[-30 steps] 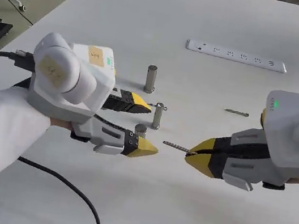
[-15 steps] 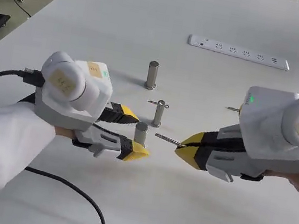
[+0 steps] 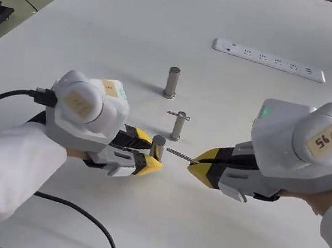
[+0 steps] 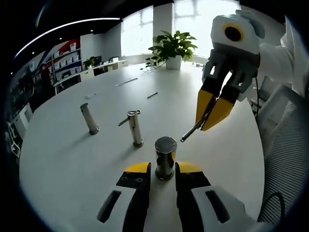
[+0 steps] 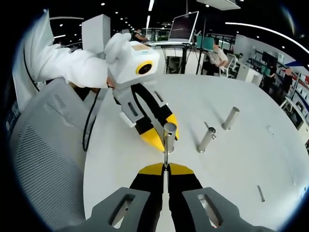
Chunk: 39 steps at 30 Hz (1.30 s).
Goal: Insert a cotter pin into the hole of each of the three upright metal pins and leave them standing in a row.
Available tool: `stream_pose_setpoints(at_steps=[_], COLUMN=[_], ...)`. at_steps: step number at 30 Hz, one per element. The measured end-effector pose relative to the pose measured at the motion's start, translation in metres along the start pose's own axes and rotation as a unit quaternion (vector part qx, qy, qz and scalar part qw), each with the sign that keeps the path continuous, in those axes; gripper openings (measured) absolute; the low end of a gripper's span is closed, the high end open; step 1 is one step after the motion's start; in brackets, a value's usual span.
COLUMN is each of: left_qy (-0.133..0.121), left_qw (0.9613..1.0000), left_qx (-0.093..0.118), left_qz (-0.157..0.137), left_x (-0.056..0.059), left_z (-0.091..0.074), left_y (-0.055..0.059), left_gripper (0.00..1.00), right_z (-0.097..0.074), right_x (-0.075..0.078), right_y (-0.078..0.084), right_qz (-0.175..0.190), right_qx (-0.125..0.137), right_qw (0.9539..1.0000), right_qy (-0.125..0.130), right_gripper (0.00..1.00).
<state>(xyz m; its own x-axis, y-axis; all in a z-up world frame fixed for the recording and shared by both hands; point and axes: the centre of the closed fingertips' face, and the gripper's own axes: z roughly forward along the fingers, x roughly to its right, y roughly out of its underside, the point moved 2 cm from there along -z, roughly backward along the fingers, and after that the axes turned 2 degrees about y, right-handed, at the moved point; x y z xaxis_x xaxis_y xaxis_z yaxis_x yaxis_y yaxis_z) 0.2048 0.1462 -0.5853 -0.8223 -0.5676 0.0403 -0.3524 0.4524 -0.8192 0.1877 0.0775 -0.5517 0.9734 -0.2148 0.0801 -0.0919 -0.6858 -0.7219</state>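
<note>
Cotter pin (image 3: 180,155) pinched in right gripper (image 3: 195,165); left gripper (image 3: 153,152) clamps nearest metal pin (image 3: 158,142).

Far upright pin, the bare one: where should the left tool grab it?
Low on the shaft of the far pin, jaws coming in level from the near side, probably. It stands upright, and the middle pin carries its cotter pin near the top, so that end should stay free.

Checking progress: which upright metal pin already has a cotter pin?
The middle pin, a cotter pin through its top; the far pin and near pin are bare.
</note>
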Motion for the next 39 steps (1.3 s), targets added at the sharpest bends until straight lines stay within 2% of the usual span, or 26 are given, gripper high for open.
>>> stream_pose_setpoints(at_steps=[4, 7, 18, 29, 39], left_qy=[0.003, 0.003, 0.003, 0.002, 0.001], left_qw=[1.0, 0.9999, 0.9999, 0.9997, 0.9996], left_qx=[-0.006, -0.008, 0.004, 0.011, 0.012], left_qz=[0.002, 0.006, -0.009, -0.021, -0.025], left_x=[0.002, 0.002, 0.001, 0.0, 0.001], left_z=[0.001, 0.001, 0.002, 0.003, 0.003], left_y=[0.0, -0.001, -0.001, 0.0, 0.0], left_gripper=[0.12, 0.12, 0.11, 0.11, 0.12], right_z=[0.002, 0.003, 0.005, 0.003, 0.003], right_x=[0.001, 0.003, 0.006, 0.011, 0.004], right_y=[-0.001, -0.005, -0.003, -0.005, -0.002], right_qz=[-0.004, 0.009, -0.016, -0.014, -0.018], right_qx=[-0.002, 0.005, -0.015, -0.017, -0.022], right_qw=[1.0, 0.9999, 0.9998, 0.9997, 0.9996], right_qy=[0.002, -0.002, -0.001, 0.005, 0.001], right_gripper=[0.0, 0.0, 0.0, 0.0, 0.0])
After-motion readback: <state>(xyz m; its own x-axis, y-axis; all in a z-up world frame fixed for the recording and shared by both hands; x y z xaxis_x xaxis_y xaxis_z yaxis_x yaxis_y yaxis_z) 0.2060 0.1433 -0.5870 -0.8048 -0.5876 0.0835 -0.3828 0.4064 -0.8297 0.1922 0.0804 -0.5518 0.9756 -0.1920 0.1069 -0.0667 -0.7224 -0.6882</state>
